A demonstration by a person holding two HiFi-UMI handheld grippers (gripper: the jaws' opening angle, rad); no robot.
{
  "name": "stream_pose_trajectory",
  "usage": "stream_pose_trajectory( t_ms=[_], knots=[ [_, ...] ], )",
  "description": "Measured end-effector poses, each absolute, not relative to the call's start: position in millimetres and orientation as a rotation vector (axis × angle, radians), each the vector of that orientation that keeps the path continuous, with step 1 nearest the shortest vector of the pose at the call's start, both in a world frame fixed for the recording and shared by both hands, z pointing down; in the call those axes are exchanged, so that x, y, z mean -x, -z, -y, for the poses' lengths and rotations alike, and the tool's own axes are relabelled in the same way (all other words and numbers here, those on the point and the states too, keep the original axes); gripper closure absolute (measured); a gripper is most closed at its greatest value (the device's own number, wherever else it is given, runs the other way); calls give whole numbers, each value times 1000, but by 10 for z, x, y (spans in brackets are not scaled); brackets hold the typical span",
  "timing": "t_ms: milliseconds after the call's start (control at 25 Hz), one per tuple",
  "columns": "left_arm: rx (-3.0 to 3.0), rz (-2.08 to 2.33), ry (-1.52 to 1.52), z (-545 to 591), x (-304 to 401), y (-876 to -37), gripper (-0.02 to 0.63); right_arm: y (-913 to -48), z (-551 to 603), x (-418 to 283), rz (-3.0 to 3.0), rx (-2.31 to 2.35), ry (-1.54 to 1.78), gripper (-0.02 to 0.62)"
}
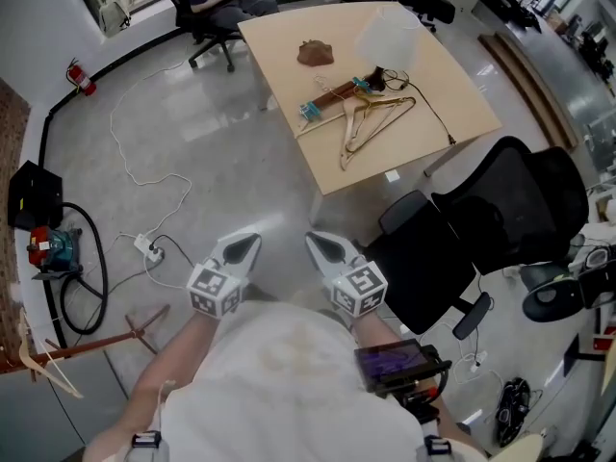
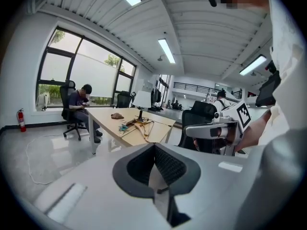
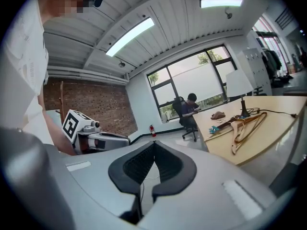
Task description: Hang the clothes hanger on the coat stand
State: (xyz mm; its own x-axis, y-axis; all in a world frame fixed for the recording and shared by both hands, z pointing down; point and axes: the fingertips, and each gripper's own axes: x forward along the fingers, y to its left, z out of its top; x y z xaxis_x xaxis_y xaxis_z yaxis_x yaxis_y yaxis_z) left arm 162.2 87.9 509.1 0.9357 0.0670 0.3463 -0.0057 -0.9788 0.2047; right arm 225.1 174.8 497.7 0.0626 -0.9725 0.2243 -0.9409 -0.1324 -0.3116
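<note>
Where the clothes hanger [image 1: 348, 135] sits: flat on the far bench [image 1: 289, 75], near the lamp [image 1: 388, 37]
left gripper [image 1: 243, 248]: jaws together, holding nothing
right gripper [image 1: 323, 248]: same deal, closed and empty

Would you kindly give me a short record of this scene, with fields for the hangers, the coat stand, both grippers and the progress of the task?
Hangers: two wooden hangers lie flat on the table, beside the lamp.
Coat stand: coat stand at the lower left of the head view, across the floor from the table.
Left gripper: left gripper shut, empty, held over the floor short of the table.
Right gripper: right gripper shut, empty, beside the left one.
Progress: no hanger picked up yet.
</note>
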Motion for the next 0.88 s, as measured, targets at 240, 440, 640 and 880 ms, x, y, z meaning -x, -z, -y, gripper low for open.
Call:
stream_pose_trajectory(
  t_ms=[240, 440, 640, 880],
  knots=[
    [-2874, -214, -567, -1074, -2101, -5146, 604, -5044, -1953, -2703, -1859, 2308, 591, 581],
    [-2873, -343, -588, -1012, -2612, -5268, 604, -5119, -1974, -3146, -1745, 2385, 599, 581],
    [-2877, -488, -598, -924, -3190, -5318, 604, -5153, -1931, -3651, -1642, 2468, 607, 581],
    [-2856, -623, -595, -702, -3815, -5313, 604, -5194, -1748, -4197, -1543, 2569, 603, 581]
  ],
)
